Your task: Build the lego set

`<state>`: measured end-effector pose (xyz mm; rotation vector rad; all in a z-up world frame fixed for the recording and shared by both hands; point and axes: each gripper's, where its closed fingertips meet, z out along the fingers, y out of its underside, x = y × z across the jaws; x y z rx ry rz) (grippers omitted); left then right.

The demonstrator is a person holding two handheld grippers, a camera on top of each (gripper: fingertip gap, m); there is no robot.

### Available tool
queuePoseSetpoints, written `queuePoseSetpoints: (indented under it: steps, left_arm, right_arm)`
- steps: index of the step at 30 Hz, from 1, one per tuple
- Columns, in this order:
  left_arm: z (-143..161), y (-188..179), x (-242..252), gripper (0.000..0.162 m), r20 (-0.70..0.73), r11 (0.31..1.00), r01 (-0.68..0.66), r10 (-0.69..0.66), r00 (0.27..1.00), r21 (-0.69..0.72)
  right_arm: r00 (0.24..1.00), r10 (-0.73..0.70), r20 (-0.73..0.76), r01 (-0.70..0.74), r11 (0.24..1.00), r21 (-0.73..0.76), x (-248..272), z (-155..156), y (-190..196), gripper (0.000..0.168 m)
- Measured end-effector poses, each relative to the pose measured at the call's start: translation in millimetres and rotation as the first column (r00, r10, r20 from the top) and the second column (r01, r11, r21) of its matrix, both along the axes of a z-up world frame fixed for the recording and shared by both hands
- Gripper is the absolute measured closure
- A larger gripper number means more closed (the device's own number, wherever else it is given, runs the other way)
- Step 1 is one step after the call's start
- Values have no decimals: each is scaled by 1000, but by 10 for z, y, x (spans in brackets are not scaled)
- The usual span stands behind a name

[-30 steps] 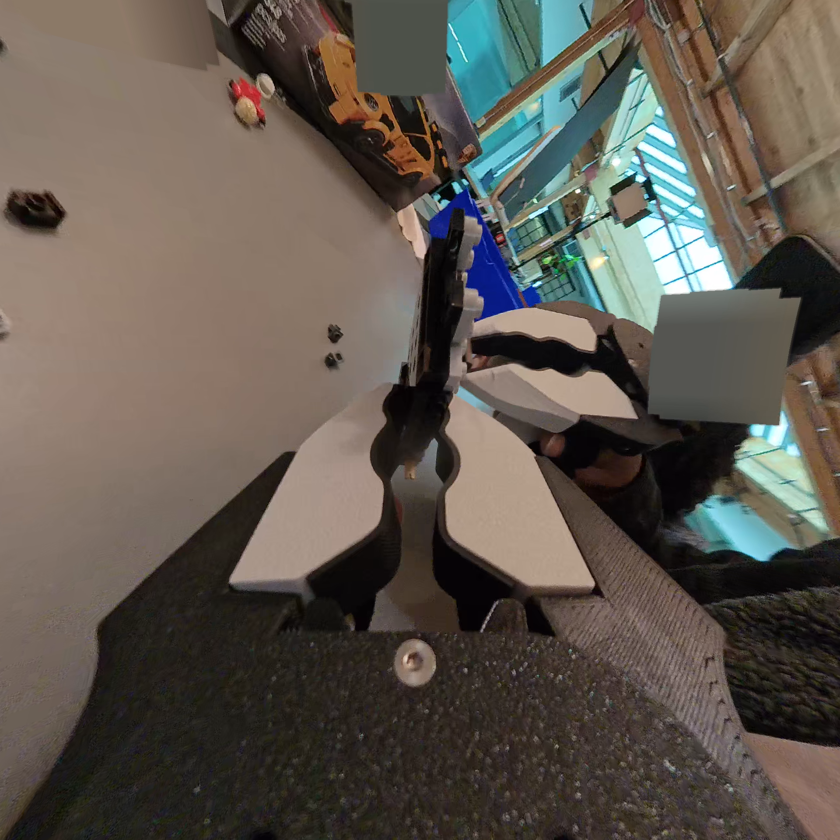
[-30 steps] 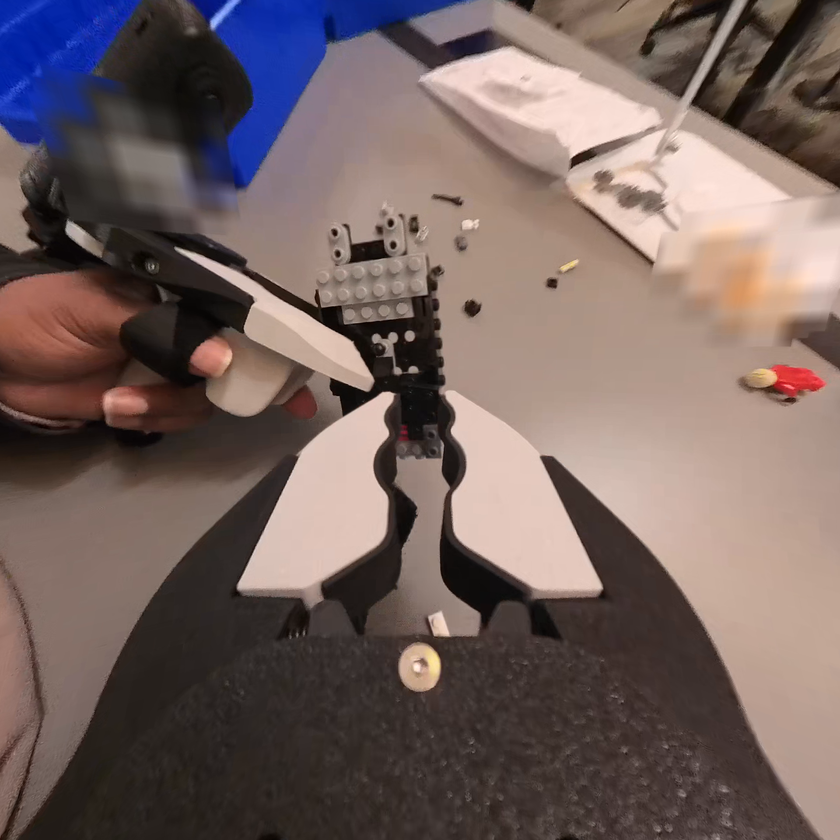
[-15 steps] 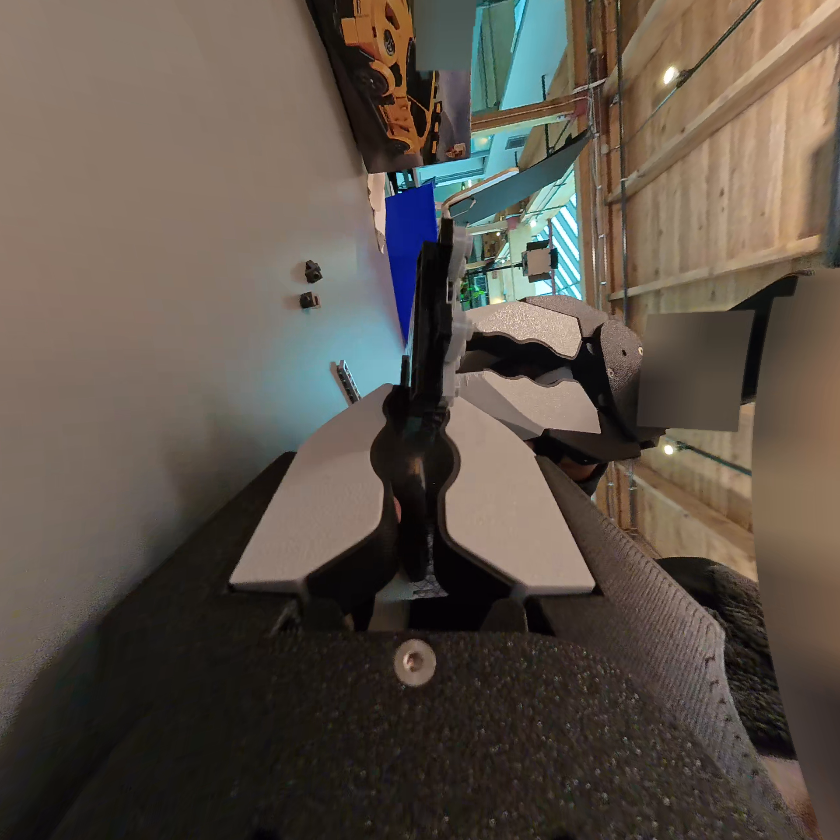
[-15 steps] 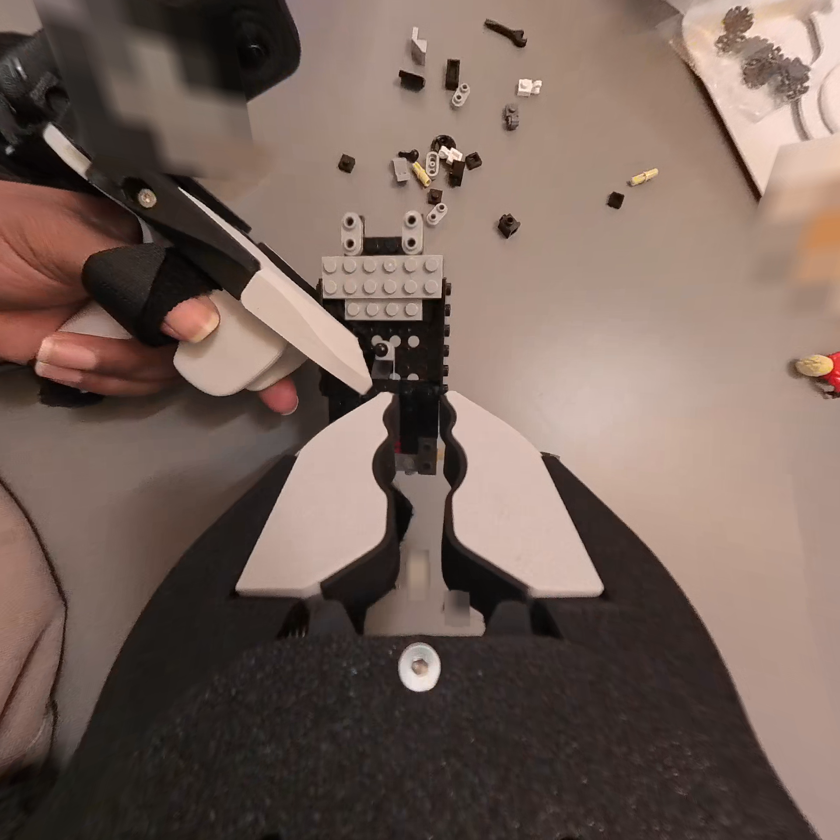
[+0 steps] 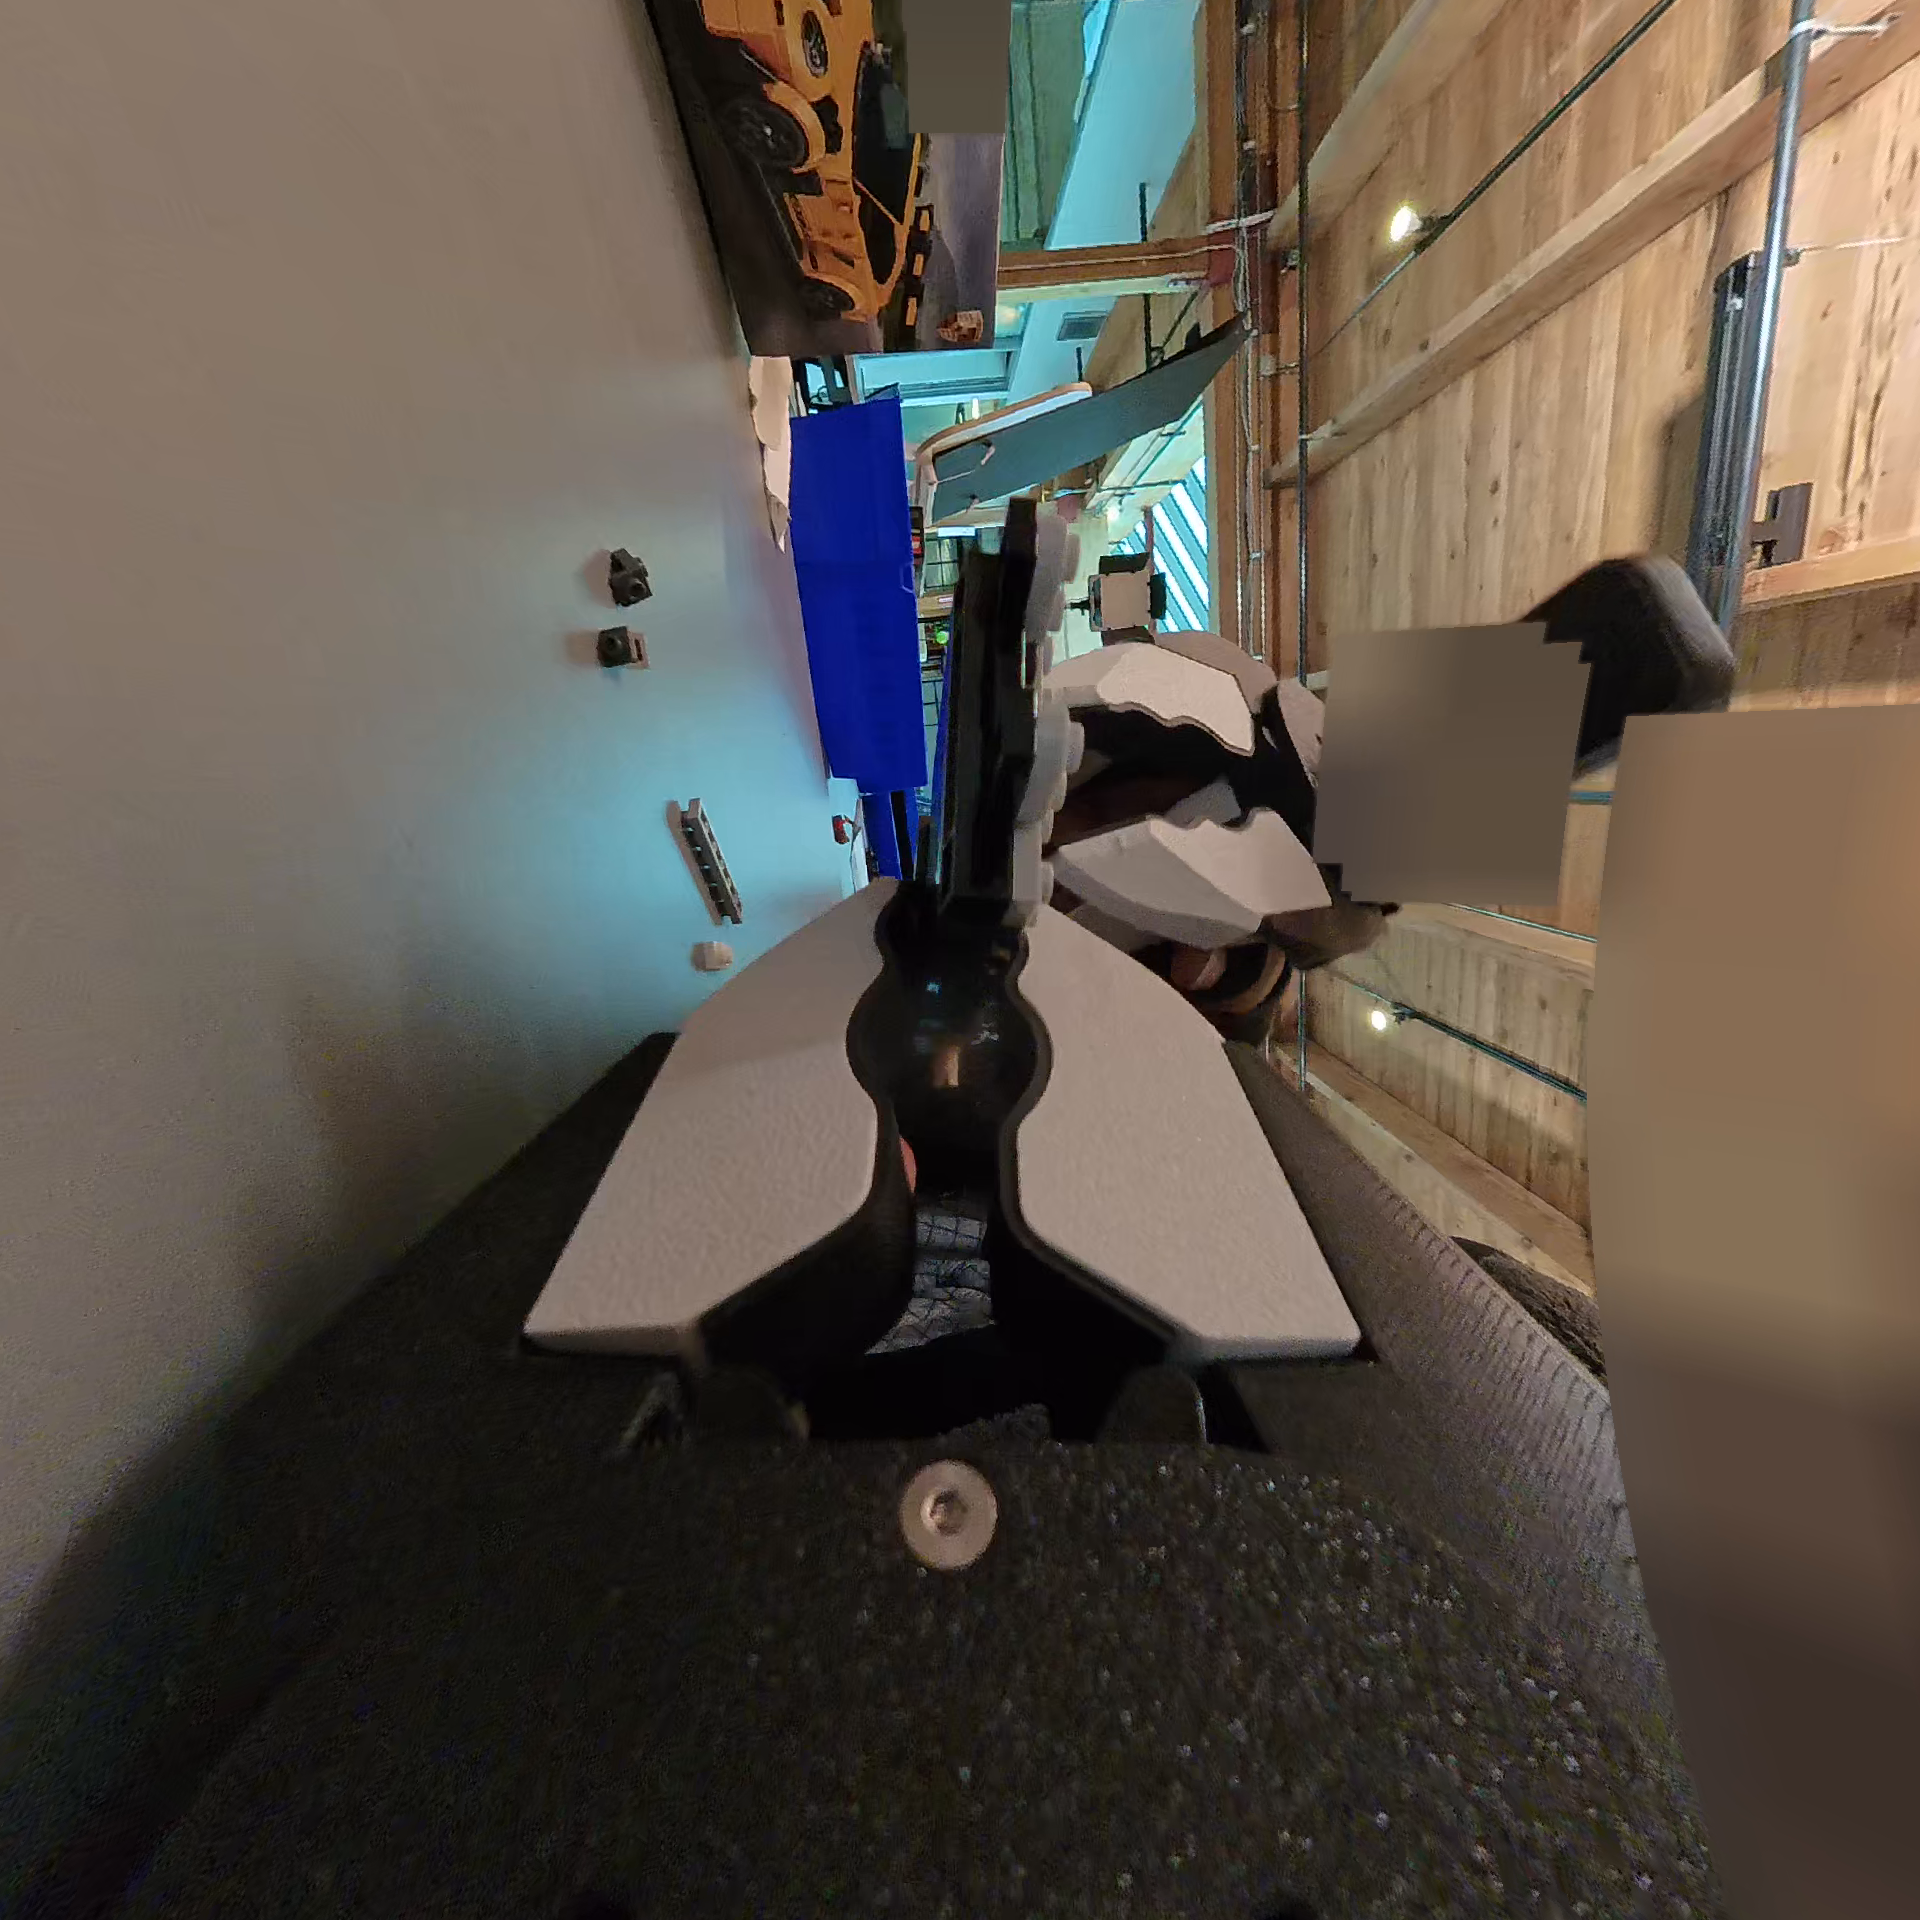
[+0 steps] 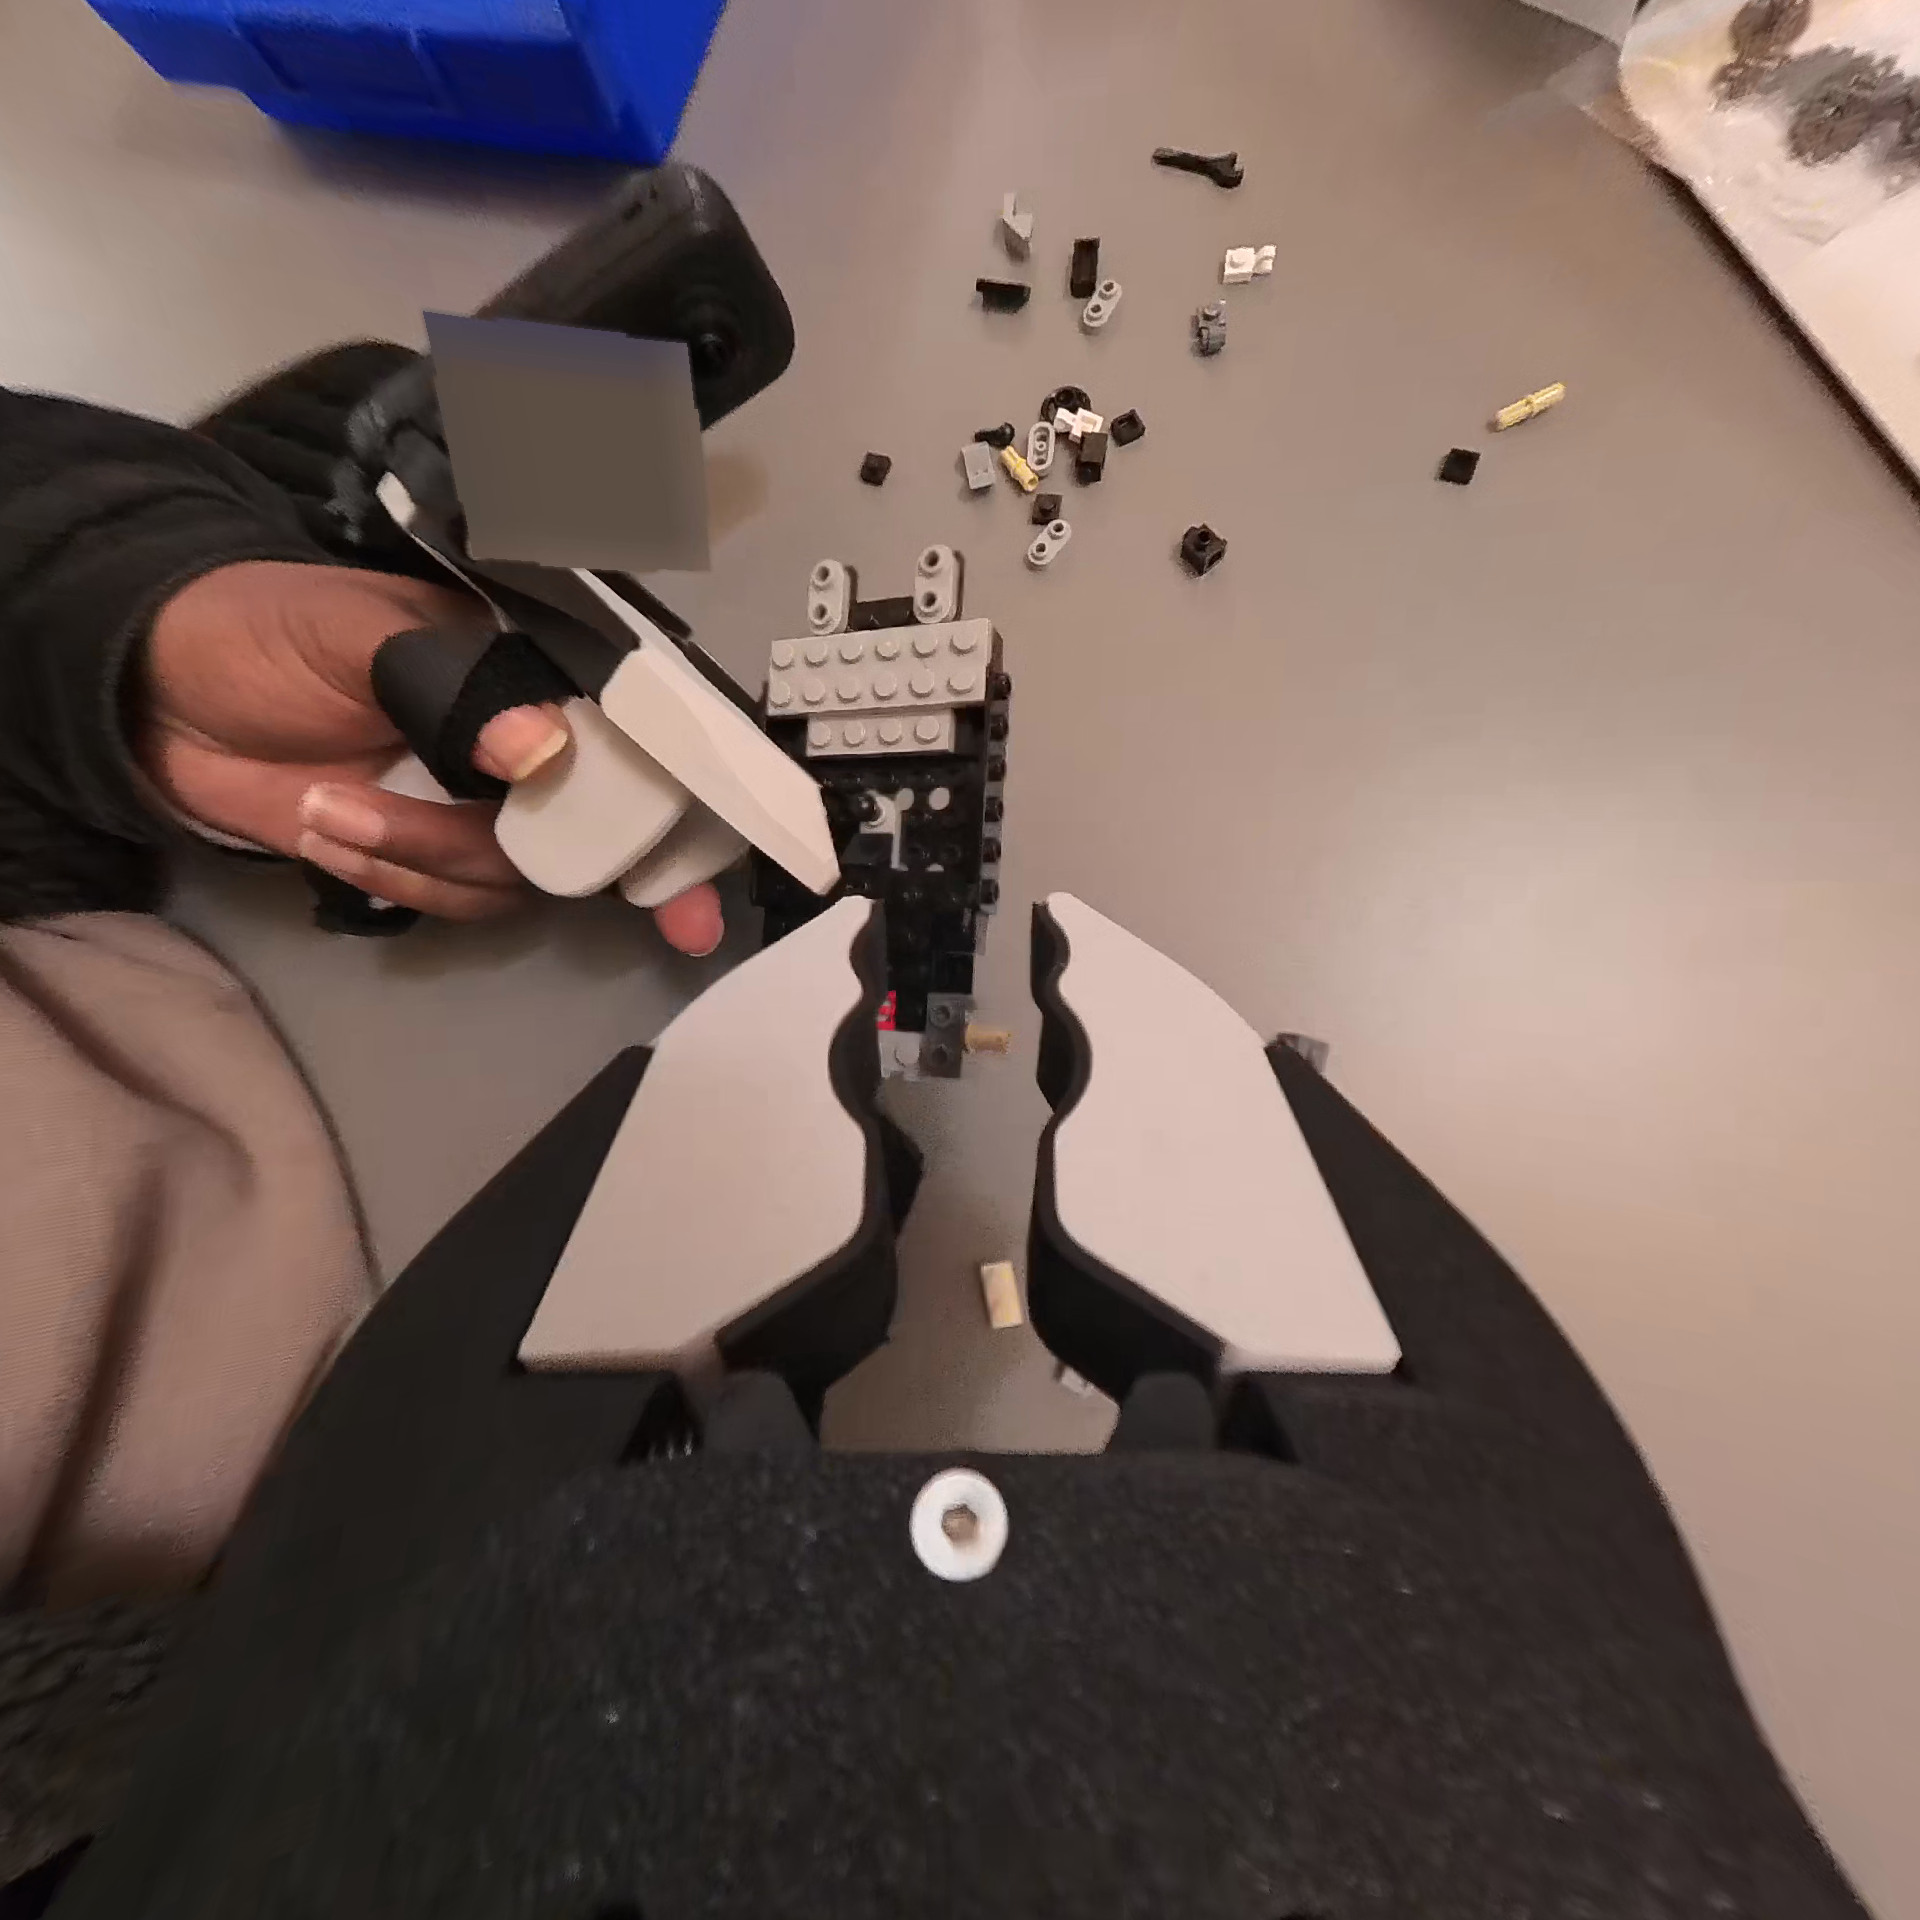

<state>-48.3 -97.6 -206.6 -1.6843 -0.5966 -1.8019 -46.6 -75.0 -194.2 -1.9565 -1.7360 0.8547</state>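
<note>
The lego assembly (image 6: 883,790) is a black body with grey studded plates at its far end. My left gripper (image 6: 805,852), held by a hand, comes in from the left and is shut on the assembly's left side. In the left wrist view my left gripper (image 5: 956,914) pinches the assembly (image 5: 987,707), which shows edge-on. My right gripper (image 6: 956,925) is open, with its fingertips on either side of the assembly's near end and a gap at the right finger. It also shows open in the left wrist view (image 5: 1049,779), beyond the assembly.
Several loose small pieces (image 6: 1049,457) lie on the grey table (image 6: 1455,831) beyond the assembly. A tan pin (image 6: 1527,405) and a plastic bag of parts (image 6: 1818,94) are at the far right. A blue bin (image 6: 416,62) stands far left. A tan piece (image 6: 1000,1294) lies under my right gripper.
My right gripper has opened and let go of the assembly's near end. My left gripper still holds the assembly. Both views have shifted a little.
</note>
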Motion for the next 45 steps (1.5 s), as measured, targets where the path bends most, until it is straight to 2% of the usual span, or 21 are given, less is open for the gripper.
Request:
queuePoseSetpoints:
  steps: [3,6,9,14,19,25,28,31,34,36,38,41,45]
  left_arm:
    - [12,-13,25,150,6,1000,15,-16,1000,7]
    - [29,-35,71,150,-6,999,42,-42,999,26]
    - [37,-70,127,150,-35,995,81,-79,996,51]
    - [78,-120,219,150,-60,986,139,-134,989,93]
    - [106,-154,274,150,-35,979,175,-172,984,104]
    - [85,-136,246,150,19,984,164,-166,986,69]
    - [57,-119,218,150,47,988,152,-154,987,41]
    - [19,-89,181,150,59,991,132,-132,989,12]
    - [-25,-60,143,150,50,994,105,-104,993,-11]
    - [-39,-49,128,150,41,996,90,-89,995,-19]
    - [-60,-35,102,150,28,997,66,-66,997,-28]
    - [-70,-30,86,150,15,998,53,-53,998,-33]
    - [-78,-32,80,150,9,998,42,-42,999,-40]
  right_arm:
    - [999,-16,-37,9,981,-193,58,23,7,140]
    - [998,-14,-54,-8,920,-393,82,-27,-54,135]
    - [995,-14,-101,-41,851,-524,81,-7,-98,136]
    - [992,52,-113,-107,823,-558,151,-25,-169,144]
    - [988,69,-138,-134,827,-546,162,-4,-177,152]
    - [980,13,-201,-126,818,-561,141,101,-142,148]
    - [975,16,-222,-119,881,-458,183,136,-60,145]
    - [962,118,-245,-161,973,-163,231,165,-101,145]
    - [967,211,-144,-201,976,78,276,64,-276,145]
    - [978,196,-75,-178,965,194,267,-56,-322,146]
    - [989,143,-36,-132,966,220,253,-154,-338,147]
    - [997,55,-52,-42,975,219,210,-172,-305,148]
    - [999,28,-39,-19,976,218,174,-198,-301,149]
